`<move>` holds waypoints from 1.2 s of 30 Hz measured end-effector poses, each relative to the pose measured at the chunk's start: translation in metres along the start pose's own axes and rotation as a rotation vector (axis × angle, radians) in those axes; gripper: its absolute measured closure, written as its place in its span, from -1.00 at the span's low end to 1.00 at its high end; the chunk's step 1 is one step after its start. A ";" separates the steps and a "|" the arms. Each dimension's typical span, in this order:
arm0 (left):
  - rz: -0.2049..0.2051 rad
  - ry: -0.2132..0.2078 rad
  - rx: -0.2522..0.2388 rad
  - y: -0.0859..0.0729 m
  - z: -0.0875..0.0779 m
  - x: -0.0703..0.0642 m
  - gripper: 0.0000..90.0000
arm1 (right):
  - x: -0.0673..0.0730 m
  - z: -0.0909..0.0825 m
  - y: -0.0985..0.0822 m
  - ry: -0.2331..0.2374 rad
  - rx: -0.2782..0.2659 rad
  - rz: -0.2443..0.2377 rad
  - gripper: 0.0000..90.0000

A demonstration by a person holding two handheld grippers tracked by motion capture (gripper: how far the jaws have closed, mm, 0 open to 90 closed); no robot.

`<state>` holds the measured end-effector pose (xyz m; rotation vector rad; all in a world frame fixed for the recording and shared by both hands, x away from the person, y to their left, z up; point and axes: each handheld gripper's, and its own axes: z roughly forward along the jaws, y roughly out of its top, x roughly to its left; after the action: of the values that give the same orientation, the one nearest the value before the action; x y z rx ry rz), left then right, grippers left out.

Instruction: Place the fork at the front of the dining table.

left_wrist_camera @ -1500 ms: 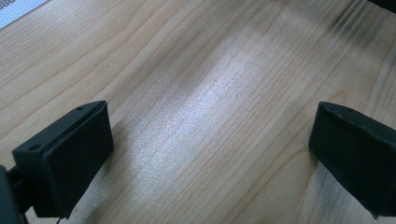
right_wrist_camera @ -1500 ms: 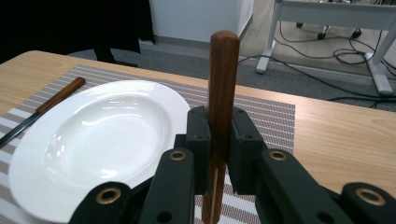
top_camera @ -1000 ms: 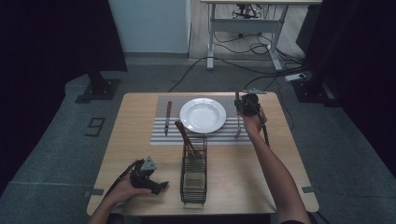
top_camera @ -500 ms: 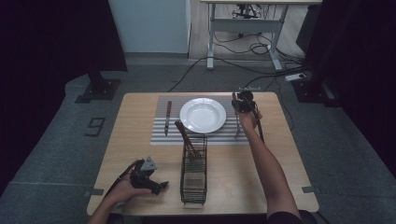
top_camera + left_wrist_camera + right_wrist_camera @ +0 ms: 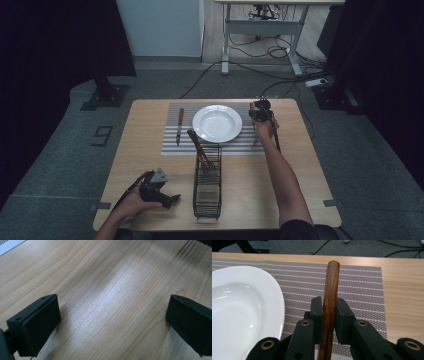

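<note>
My right gripper (image 5: 261, 112) hovers over the right end of the striped placemat (image 5: 172, 145), just right of the white plate (image 5: 217, 123). It is shut on a brown wooden utensil handle (image 5: 331, 285), which stands up between the pads above the placemat (image 5: 359, 290) with the plate (image 5: 242, 305) at its left. The utensil's working end is hidden. My left gripper (image 5: 167, 199) rests at the table's front left, open. In the left gripper view its jaws stand wide apart over bare wood, the left gripper (image 5: 115, 320) holding nothing.
A wooden-handled knife (image 5: 179, 125) lies on the placemat left of the plate. A black wire basket (image 5: 207, 187) sits at the front middle with a wooden-handled utensil (image 5: 197, 145) leaning out of it. Cables and a desk frame lie on the floor beyond the table.
My right gripper has shifted slightly left toward the plate and lower, still carrying the wooden-handled utensil. The left gripper has stayed in place.
</note>
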<state>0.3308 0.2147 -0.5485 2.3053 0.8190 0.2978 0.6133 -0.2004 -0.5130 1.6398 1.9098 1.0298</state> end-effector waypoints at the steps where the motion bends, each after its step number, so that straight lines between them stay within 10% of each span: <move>1: 0.000 0.000 0.000 0.000 0.000 0.000 -1.00 | -0.002 0.002 -0.001 0.003 0.002 0.013 0.75; 21: 0.000 0.000 0.000 0.000 0.000 0.000 -1.00 | -0.002 0.028 -0.017 -0.043 0.049 -0.009 0.72; 36: 0.000 0.000 0.000 0.000 0.000 0.000 -1.00 | -0.001 0.007 -0.013 0.007 0.049 0.003 0.42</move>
<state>0.3308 0.2146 -0.5485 2.3049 0.8194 0.2980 0.6100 -0.1997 -0.5269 1.6682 1.9530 0.9983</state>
